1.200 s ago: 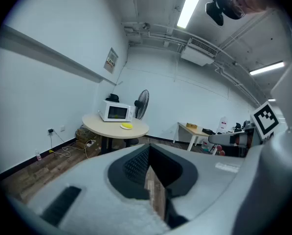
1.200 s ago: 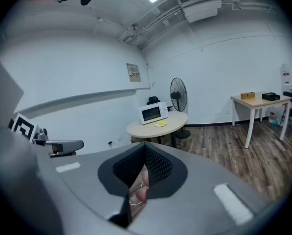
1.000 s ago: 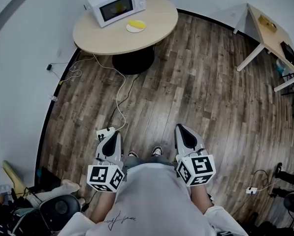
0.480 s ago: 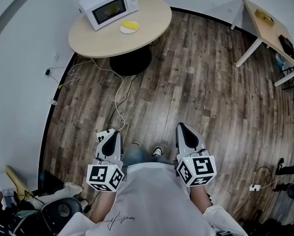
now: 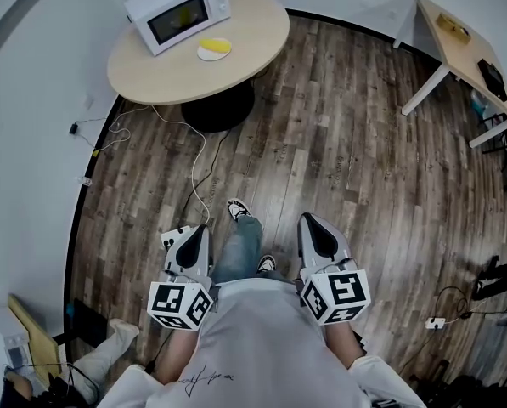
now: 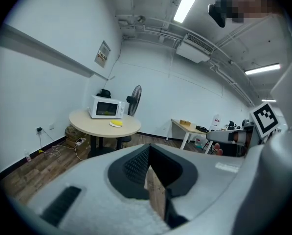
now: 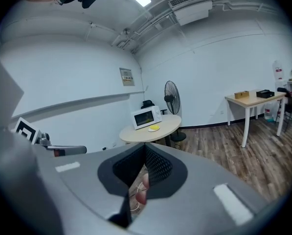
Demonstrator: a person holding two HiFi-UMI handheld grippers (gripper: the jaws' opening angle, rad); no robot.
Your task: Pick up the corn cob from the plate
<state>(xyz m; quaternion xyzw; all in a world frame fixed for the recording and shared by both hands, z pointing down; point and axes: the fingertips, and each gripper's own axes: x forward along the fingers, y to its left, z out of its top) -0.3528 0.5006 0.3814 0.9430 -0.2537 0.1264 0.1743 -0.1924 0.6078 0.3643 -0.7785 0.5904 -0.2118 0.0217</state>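
- Left gripper [image 5: 199,229]: jaws closed, nothing between them. Its own view shows only a sliver of floor through the pad seam.
- Right gripper [image 5: 309,221]: same, jaws together and empty. Both are held low in front of the body, pointing forward, side by side and apart.
- Between them is the person's leg, one shoe [image 5: 237,209] forward on the wood floor. Reads as the approach step; no reach begun.
- Target: corn cob [image 5: 216,46] on a small white plate [image 5: 201,54], on the round table [image 5: 245,32] at far left. Well apart from both grippers.
- Microwave [image 5: 177,10] sits just left of and farther than the plate. It looks close but not touching.
- Doing it well, my call: close the distance first. The white cable [image 5: 203,147] trails over the floor from the table base toward the near side, so it's a trip risk.
- Stop at the table's near-right edge so the plate is in reach without leaning.
- Open the jaws before reaching. The right gripper looks the cleaner pick, since the microwave crowds the left side.
- Come in across the cob's short axis, grip mid-length and lift straight up so the plate stays put.
- Cob look: short, bright yellow, lying flat, covering much of the plate. Kernel detail and exact orientation are too small to tell.
- Likely round, so it may roll. The light plate could slide.
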